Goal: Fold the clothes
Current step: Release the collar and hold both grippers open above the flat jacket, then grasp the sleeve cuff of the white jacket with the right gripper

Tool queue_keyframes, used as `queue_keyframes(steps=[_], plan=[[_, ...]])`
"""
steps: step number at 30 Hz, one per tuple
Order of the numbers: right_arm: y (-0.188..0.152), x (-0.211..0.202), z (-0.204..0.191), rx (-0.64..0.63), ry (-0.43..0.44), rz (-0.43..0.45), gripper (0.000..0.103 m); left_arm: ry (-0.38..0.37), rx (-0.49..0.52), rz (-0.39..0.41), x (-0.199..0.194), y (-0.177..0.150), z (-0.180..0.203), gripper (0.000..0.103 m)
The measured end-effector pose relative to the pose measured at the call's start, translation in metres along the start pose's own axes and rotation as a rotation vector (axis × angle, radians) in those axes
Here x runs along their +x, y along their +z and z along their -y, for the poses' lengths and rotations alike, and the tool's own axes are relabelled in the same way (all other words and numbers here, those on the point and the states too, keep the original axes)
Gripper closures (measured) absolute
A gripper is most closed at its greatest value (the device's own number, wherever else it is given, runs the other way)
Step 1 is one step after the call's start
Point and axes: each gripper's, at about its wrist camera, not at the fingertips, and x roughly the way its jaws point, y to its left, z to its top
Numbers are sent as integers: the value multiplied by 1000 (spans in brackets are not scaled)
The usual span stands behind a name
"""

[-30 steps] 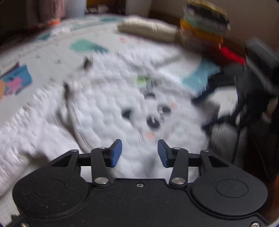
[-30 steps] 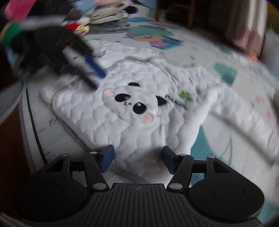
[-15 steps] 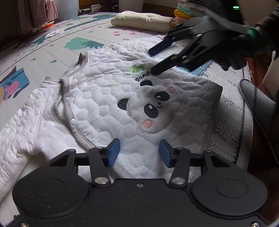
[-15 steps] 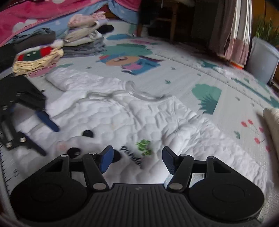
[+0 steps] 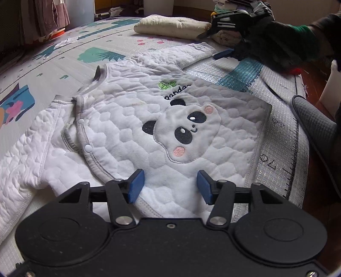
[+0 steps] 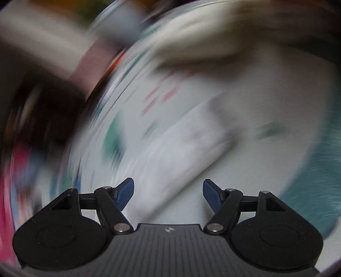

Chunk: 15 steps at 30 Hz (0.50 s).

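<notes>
A white quilted baby top with a panda face (image 5: 183, 132) lies spread flat on the printed play mat (image 5: 70, 64), sleeves out to the left and far right. My left gripper (image 5: 169, 186) is open and empty, low over the top's near hem. My right gripper (image 6: 168, 192) is open and empty; its view is heavily blurred, showing only white cloth and mat colours. In the left wrist view the right gripper (image 5: 223, 54) sits at the far sleeve's cuff (image 5: 200, 50), held by a dark-gloved hand.
A cream folded bundle (image 5: 172, 26) and a stack of folded clothes (image 5: 226, 37) lie at the mat's far edge. A grey slipper (image 5: 315, 123) sits off the mat's right edge on the wooden floor. A white bin (image 5: 158, 7) stands at the back.
The right gripper has swung away from over the panda chest to the far sleeve's cuff, its view now smeared by motion. The left gripper has edged slightly closer to the near hem.
</notes>
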Motion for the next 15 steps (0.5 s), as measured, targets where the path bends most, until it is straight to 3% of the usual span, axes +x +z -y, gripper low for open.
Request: queue_keyframes(steps=[2,5,8,10,12,14,15], plan=[[19,-4,21,109,-37,74,32,-1,-1,0,0,0,0,48],[34,-2,43,174,-55,107,30,-4,7,-1,1,0,2,44],[34,1,38,99,-75,108,24,-4,8,-7,2,1,3,43],[33,3,32,32,-100,107,27,-6,6,-11,2,1,3,43],[31,12,25,-19,-95,75,42,-6,6,-14,2,2,3,43],[29,13,17,-87,-117,64,44,-6,4,-15,3,2,3,43],[28,14,13,-121,-128,58,51,-6,3,-16,3,2,3,43]])
